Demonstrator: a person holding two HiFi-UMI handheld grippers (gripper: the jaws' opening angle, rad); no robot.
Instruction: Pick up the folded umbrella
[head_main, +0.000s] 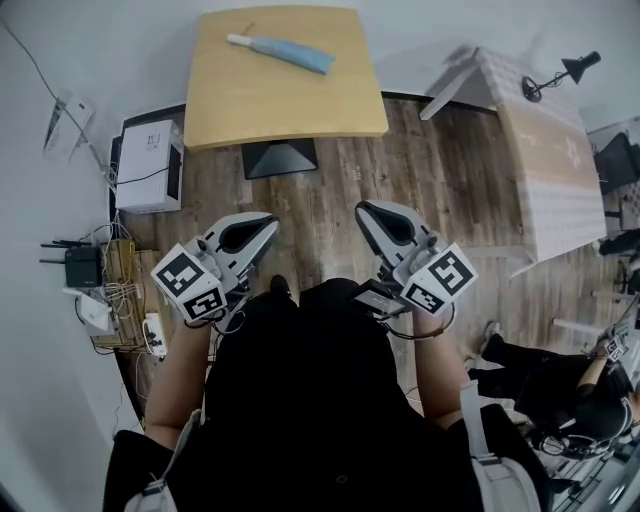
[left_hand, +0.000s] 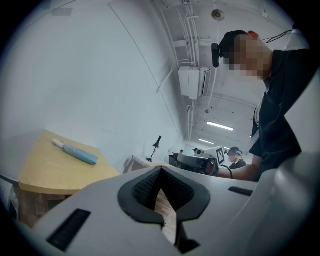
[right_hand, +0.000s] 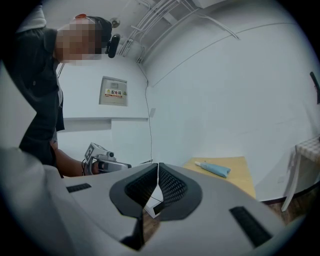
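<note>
The folded umbrella (head_main: 282, 52) is light blue with a white handle and lies near the far edge of a light wooden table (head_main: 290, 110). It also shows in the left gripper view as the umbrella (left_hand: 76, 152) and in the right gripper view as the umbrella (right_hand: 213, 169). My left gripper (head_main: 268, 222) and right gripper (head_main: 364, 210) are held side by side over the wood floor, well short of the table. Both point toward it. The left gripper (left_hand: 160, 170) and right gripper (right_hand: 158, 165) each have jaws meeting at the tips, with nothing between them.
A black table base (head_main: 280, 158) stands under the table's near edge. A white box (head_main: 150, 165), a router (head_main: 82, 265) and cables sit by the left wall. At right stands a cloth-covered table (head_main: 545, 150) with a desk lamp (head_main: 560, 72). Another person (head_main: 560, 385) sits at lower right.
</note>
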